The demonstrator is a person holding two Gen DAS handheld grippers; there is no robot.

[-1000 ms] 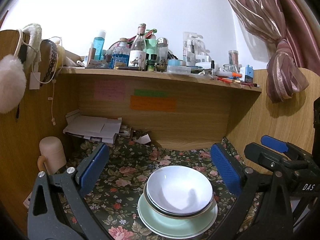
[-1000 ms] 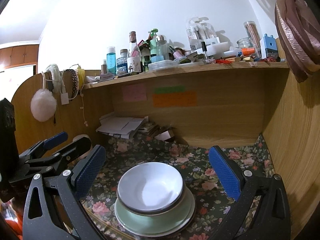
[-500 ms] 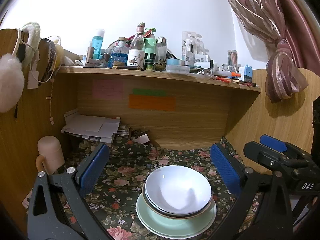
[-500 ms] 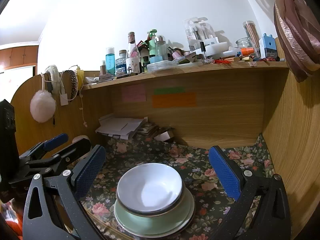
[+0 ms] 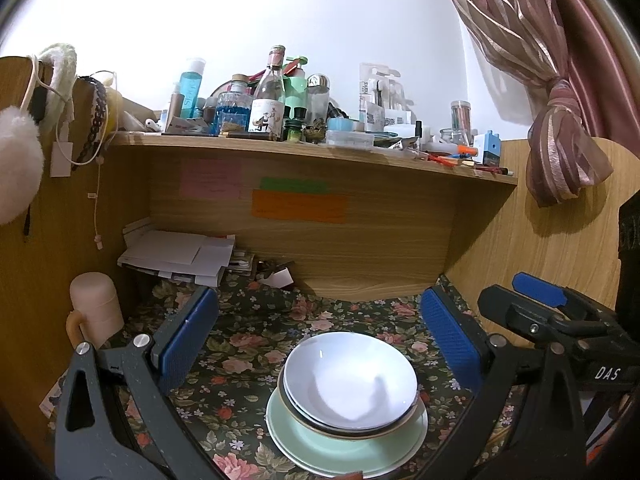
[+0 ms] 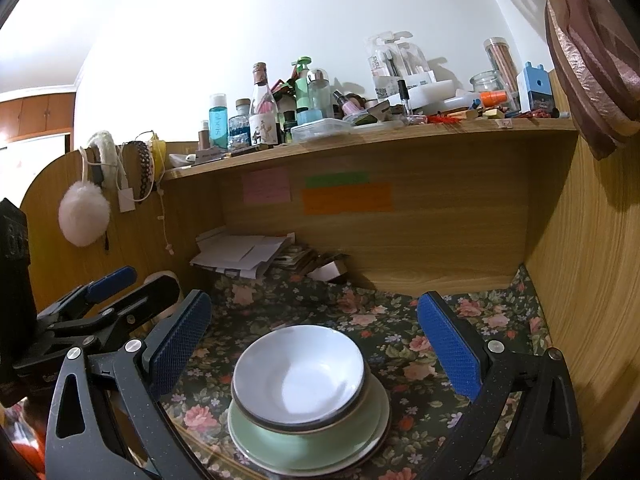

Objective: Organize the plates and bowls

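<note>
Bowls and plates sit stacked at the front of the floral cloth (image 5: pixel 240 344): a white bowl (image 5: pixel 350 378) on top, nested in a darker-rimmed bowl (image 6: pixel 352 408), and that rests on a pale green plate (image 5: pixel 344 450) with at least one more plate edge showing beneath. Both claws hang over it, empty. The left gripper (image 5: pixel 316 334) is spread wide, its blue pads (image 5: pixel 186 340) standing well clear on either side of the stack, touching nothing. The right gripper (image 6: pixel 312 340) is just as wide, blue pads (image 6: pixel 448 350) flanking the same stack with clear gaps. In the left view the right tool's body shows white lettering, "DAS". Up on the wooden shelf (image 5: pixel 320 152) there's a crowd of bottles: a clear bottle (image 5: pixel 269 96) with a cartoon label, and a teal bottle (image 6: pixel 218 122) whose vertical lettering is too small to read. A blister pack (image 5: pixel 378 96) carries printing that looks like "harks", partly cut off. Pink, green and orange sticky notes (image 6: pixel 346 198) are stuck on the back panel; any writing on them is too faint to read. A stack of papers (image 5: pixel 180 256) lies at the back left.
</note>
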